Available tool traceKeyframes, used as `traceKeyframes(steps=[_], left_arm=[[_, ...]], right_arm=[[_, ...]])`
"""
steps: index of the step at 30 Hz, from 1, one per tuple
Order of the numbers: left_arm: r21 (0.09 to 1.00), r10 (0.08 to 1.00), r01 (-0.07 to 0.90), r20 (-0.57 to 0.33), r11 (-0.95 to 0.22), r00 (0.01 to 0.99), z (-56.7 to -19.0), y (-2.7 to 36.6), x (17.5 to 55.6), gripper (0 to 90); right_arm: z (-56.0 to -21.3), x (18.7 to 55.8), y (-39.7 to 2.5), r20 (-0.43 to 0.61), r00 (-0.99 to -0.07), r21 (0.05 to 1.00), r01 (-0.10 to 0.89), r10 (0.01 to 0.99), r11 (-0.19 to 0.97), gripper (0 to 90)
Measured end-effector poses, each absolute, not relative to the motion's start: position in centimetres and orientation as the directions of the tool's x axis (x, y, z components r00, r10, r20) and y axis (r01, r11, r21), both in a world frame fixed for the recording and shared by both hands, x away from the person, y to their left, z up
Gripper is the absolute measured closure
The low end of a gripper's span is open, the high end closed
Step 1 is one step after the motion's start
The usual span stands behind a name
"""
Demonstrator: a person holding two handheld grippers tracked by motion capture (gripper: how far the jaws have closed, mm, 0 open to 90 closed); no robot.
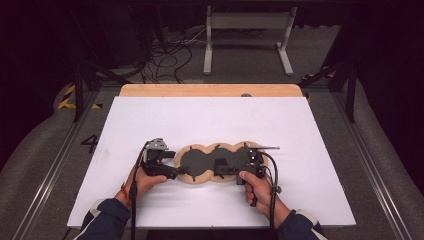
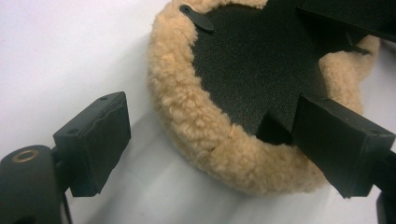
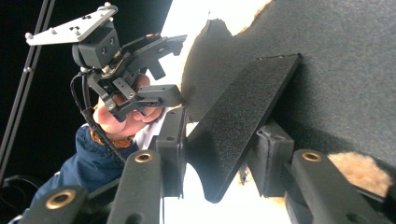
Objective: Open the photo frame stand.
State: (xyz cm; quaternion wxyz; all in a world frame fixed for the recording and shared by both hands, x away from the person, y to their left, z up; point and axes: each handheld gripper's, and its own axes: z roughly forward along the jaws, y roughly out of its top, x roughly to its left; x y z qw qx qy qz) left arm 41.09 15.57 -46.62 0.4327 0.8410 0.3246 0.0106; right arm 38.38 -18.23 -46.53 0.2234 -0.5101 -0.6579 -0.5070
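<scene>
While the fleece-edged black pad [image 1: 212, 161] lies flat on the white table [image 1: 200, 120], directly between the two tools, the right gripper [image 3: 217, 158] is clamped on a stiff black flap [image 3: 243, 116] lifted from the pad's dark face. At the far end from it, the left gripper [image 2: 210, 140] stands with its jaws apart, straddling the tan fleece rim [image 2: 187, 121], one jaw on the bare table outside it, the other over the dark inner face. My worry is the flap: the hold sits near its tip, so a pull could slip it free. Should the left jaws close off the rim, the pad may slide toward the right gripper.
</scene>
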Motion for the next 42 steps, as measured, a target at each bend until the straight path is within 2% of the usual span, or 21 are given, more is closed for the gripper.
traceKeyframes(steps=[11,14,16,21,26,32,37,42], left_arm=[[0.739,0.523,0.545,-0.306,-0.397,0.795,-46.7,15.6,41.1,13.4],[0.727,0.492,0.559,-0.345,-0.398,0.799,-47.0,15.5,41.2,11.9],[0.73,0.48,0.544,-0.334,-0.413,0.812,-46.9,15.3,41.0,11.5],[0.75,0.441,0.505,-0.315,-0.427,0.84,-46.5,15.1,40.5,25.7],[0.773,0.436,0.497,-0.318,-0.395,0.842,-46.0,15.5,40.2,34.6],[0.816,0.44,0.443,-0.266,-0.372,0.858,-45.1,15.8,39.6,45.7],[0.86,0.478,0.352,-0.149,-0.369,0.866,-44.0,15.9,38.9,51.9],[0.877,0.513,0.293,-0.064,-0.381,0.856,-43.4,15.5,38.3,52.5]], right_arm=[[-46.3,38.2,-18.2,0.772,-0.45,0.498,0.867,0.45,0.012,66.1],[-46.1,38.0,-18.1,0.725,-0.509,0.554,0.831,0.464,0.045,65.9],[-45.9,37.8,-17.9,0.687,-0.547,0.59,0.804,0.479,0.072,65.9],[-45.8,37.6,-17.9,0.654,-0.578,0.619,0.78,0.488,0.095,65.4],[-45.8,37.4,-18.0,0.647,-0.58,0.615,0.781,0.496,0.111,64.8],[-45.8,37.2,-18.1,0.655,-0.577,0.61,0.785,0.488,0.109,67.1],[-45.3,37.2,-18.0,0.655,-0.583,0.619,0.779,0.481,0.102,67.6],[-45.5,37.2,-17.8,0.635,-0.584,0.621,0.775,0.506,0.115,69.2]])
